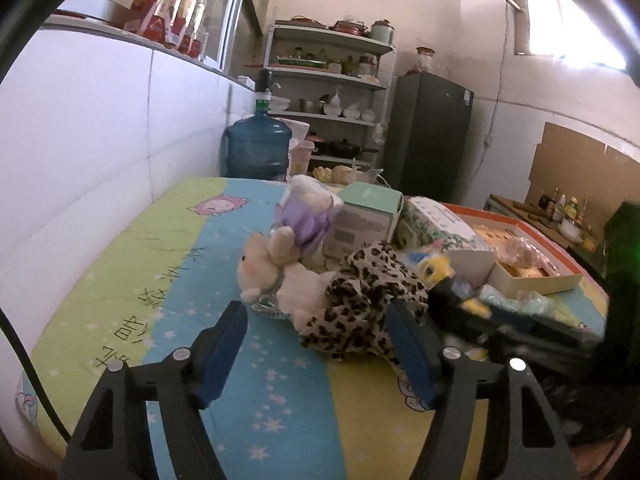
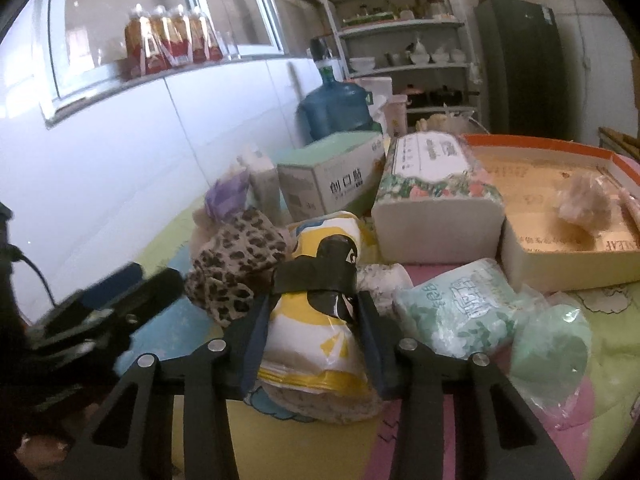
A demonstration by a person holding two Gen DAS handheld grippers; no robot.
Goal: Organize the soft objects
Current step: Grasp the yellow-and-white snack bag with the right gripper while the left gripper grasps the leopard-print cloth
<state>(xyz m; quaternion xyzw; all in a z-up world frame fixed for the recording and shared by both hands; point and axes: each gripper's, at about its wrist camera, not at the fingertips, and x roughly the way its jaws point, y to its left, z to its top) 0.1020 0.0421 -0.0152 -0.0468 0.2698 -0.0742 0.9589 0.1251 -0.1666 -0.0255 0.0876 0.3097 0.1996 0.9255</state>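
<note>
- The right gripper (image 2: 312,344), jaws pinching, is holding the yellow-and-white cartoon-print soft plastic pack (image 2: 316,320), which is resting on the counter (image 2: 320,428).
- The left gripper (image 1: 320,344), jaws spread wide and empty, is hovering at the crumpled leopard-print cloth (image 1: 368,300), seemingly to grab it next.

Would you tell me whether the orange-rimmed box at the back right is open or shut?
Open: the box has no lid over it, and its pale floor and a bagged item lying inside show from above.

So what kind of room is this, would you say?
Most likely a home kitchen or pantry: a shelf rack loaded with bowls and pots, a dark fridge beside it, and a big water jug with a pump standing behind the cloth-covered table.
</note>
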